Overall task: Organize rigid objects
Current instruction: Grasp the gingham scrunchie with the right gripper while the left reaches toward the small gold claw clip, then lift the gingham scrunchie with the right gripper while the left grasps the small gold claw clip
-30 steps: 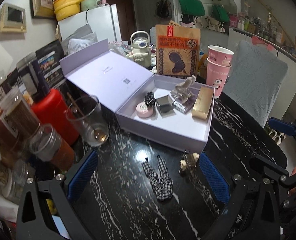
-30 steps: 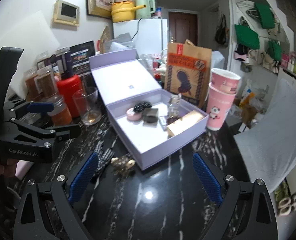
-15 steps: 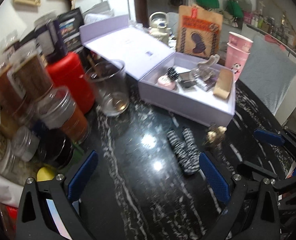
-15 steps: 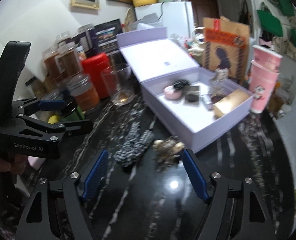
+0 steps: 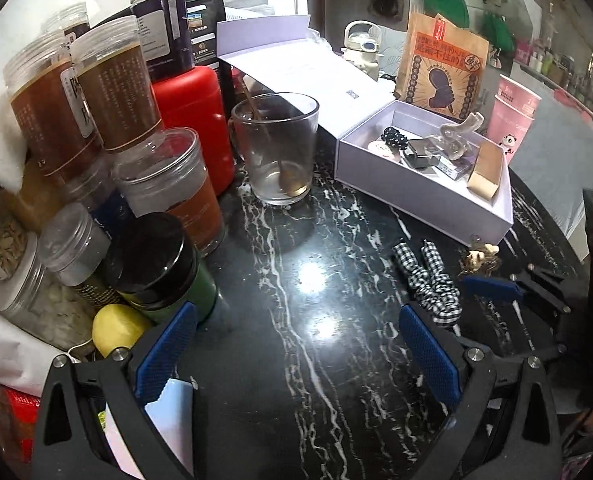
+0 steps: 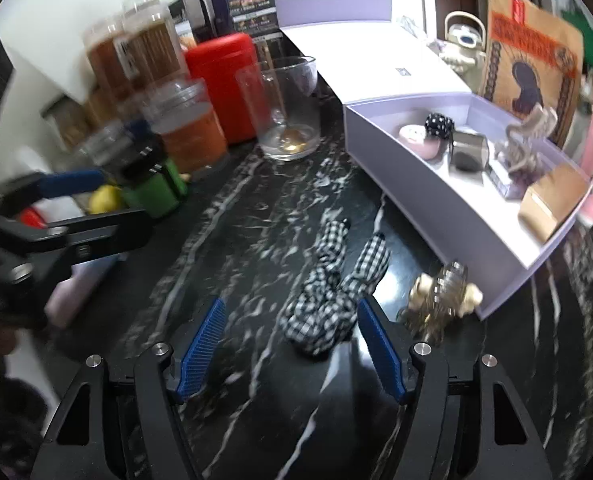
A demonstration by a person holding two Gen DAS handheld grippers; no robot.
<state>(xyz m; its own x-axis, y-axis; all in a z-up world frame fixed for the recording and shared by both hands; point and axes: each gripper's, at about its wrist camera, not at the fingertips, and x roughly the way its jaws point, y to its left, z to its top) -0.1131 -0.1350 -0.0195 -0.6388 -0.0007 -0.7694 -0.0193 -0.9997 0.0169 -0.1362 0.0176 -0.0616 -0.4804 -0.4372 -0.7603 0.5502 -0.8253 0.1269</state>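
1. Right wrist view: the right gripper [image 6: 290,354] is held with fingers apart – the checked bow [image 6: 332,294] lies between them on the table [image 6: 232,240].
2. A gold clip [image 6: 440,294] is seen at 2 o'clock, touching the box [image 6: 428,204].
3. The left gripper [image 5: 296,354] is spread wide, nothing clamped.

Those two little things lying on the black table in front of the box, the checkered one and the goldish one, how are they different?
The checkered bow is soft black-and-white fabric, lying flat with two tails spread; the gold hair clip looks hard, shiny and lumpy. The bow lies between the right gripper's open fingers; the clip sits beside them, close against the lavender box. Both remain outside the box.
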